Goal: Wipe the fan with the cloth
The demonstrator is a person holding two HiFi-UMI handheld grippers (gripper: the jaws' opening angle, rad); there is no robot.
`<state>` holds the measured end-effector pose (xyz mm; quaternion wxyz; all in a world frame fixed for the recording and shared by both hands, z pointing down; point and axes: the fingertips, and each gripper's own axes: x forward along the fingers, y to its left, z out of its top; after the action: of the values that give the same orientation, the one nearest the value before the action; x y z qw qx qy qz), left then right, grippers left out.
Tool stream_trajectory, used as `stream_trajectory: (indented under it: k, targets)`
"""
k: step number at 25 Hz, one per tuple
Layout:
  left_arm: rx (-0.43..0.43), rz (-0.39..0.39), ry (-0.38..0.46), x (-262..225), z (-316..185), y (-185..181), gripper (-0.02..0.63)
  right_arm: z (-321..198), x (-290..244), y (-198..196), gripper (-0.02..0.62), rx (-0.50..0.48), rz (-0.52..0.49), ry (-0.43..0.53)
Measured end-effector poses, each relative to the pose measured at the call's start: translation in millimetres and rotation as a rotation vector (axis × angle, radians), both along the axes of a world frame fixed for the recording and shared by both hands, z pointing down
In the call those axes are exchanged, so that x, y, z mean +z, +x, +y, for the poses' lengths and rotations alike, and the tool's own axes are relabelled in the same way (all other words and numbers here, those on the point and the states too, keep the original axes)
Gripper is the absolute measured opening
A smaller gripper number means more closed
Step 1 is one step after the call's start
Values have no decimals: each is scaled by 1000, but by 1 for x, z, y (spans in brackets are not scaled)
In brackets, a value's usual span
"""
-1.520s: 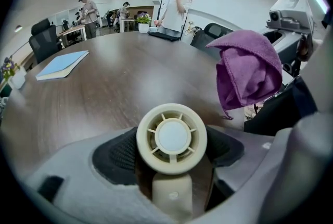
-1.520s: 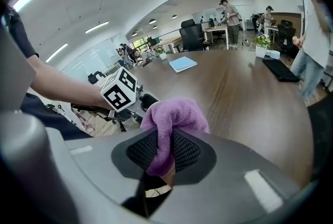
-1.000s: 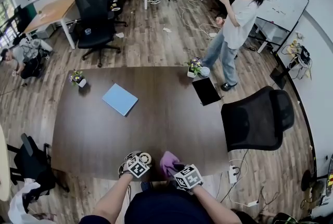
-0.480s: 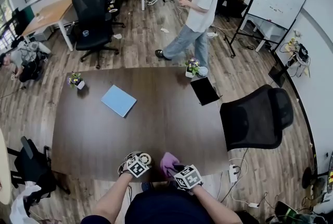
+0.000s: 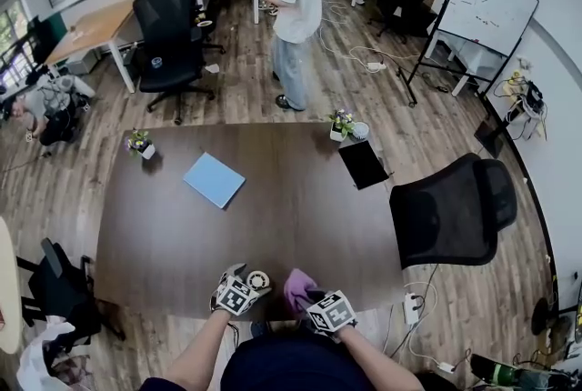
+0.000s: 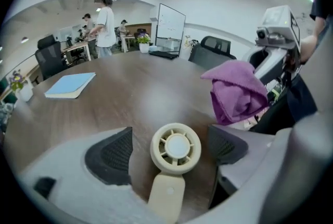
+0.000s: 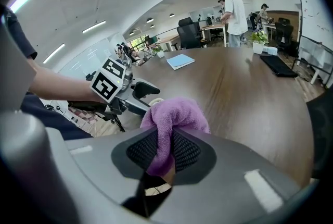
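Observation:
A small cream fan (image 6: 176, 147) lies flat on the dark wooden table (image 5: 291, 216) near its front edge, handle toward me. My left gripper (image 6: 169, 151) straddles the fan (image 5: 258, 280); its jaws have just been opening and stand wide, with gaps between both pads and the fan's round head. My right gripper (image 7: 164, 152) is shut on a purple cloth (image 7: 174, 119), which bunches up above its pads. In the head view the cloth (image 5: 298, 287) hangs just right of the fan, with the right gripper (image 5: 311, 298) behind it and the left gripper (image 5: 251, 284) beside it.
A blue notebook (image 5: 214, 180) lies mid-table on the left, and a black tablet (image 5: 362, 164) at the far right. Small plant pots (image 5: 138, 142) (image 5: 341, 124) stand along the far edge. A black chair (image 5: 450, 212) stands at the table's right. A person (image 5: 293, 7) stands beyond the table.
The left gripper has lifted and tilted a little, and the fan shows more fully in front of it. The right gripper and cloth have kept still. The person beyond the table walked left.

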<state>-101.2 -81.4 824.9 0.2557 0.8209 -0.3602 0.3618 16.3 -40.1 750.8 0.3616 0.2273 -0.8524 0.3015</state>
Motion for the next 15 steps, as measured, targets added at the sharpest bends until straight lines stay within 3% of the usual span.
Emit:
stream_trajectory:
  k: [9, 15]
  targets:
    - [-235, 191, 189, -84, -14, -16, 440, -10, -1, -5, 77, -2, 15, 37]
    - [-308, 216, 297, -124, -13, -32, 339, -16, 4, -6, 77, -6, 32, 53]
